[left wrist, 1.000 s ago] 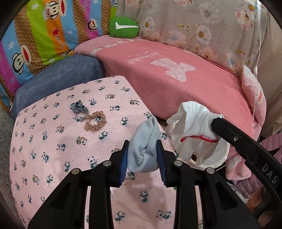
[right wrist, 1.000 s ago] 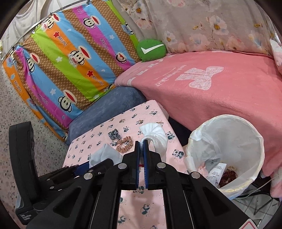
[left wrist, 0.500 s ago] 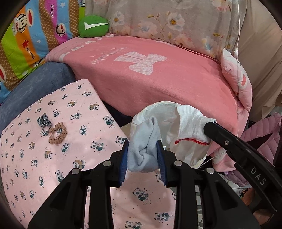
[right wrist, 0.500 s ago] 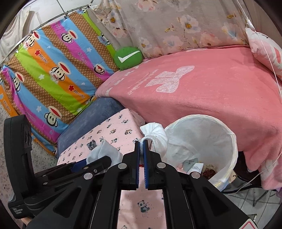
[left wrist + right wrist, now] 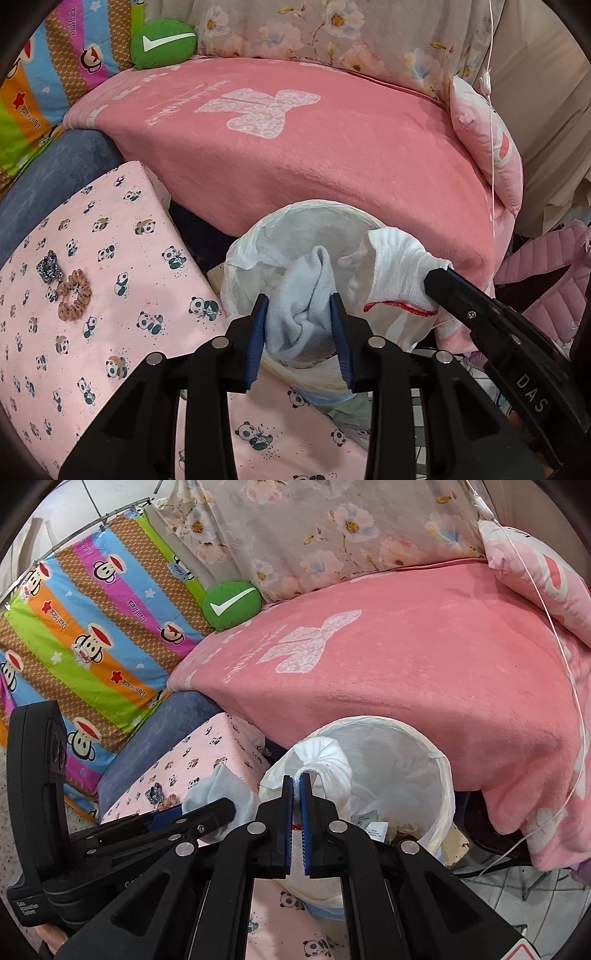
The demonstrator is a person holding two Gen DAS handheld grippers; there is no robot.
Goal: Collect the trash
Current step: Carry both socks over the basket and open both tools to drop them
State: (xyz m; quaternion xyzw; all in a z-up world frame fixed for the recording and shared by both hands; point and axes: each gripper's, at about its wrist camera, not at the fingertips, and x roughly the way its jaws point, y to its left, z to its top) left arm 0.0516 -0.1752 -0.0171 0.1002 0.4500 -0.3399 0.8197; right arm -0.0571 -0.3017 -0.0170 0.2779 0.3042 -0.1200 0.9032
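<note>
My left gripper (image 5: pixel 298 301) is shut on a light blue sock (image 5: pixel 306 295) and holds it over the near rim of a white-lined trash bin (image 5: pixel 255 243). My right gripper (image 5: pixel 296 775) is shut on a white sock with a red trim (image 5: pixel 328 757), over the bin's left rim (image 5: pixel 443 771). In the left wrist view the white sock (image 5: pixel 399 277) hangs from the right gripper over the bin's right side. In the right wrist view the blue sock (image 5: pixel 221 786) sits left of the bin. Paper scraps and dark trash (image 5: pixel 376 827) lie inside the bin.
The bin stands between a pink panda-print table (image 5: pixel 110 295) and a pink-blanketed sofa (image 5: pixel 295 155). Two scrunchies (image 5: pixel 74 291) lie on the table at left. A green cushion (image 5: pixel 162 42), a striped monkey-print cover (image 5: pixel 92 627) and a pink pillow (image 5: pixel 487 140) are behind.
Both grippers have moved right, from above the table to over the trash bin, each still holding its sock.
</note>
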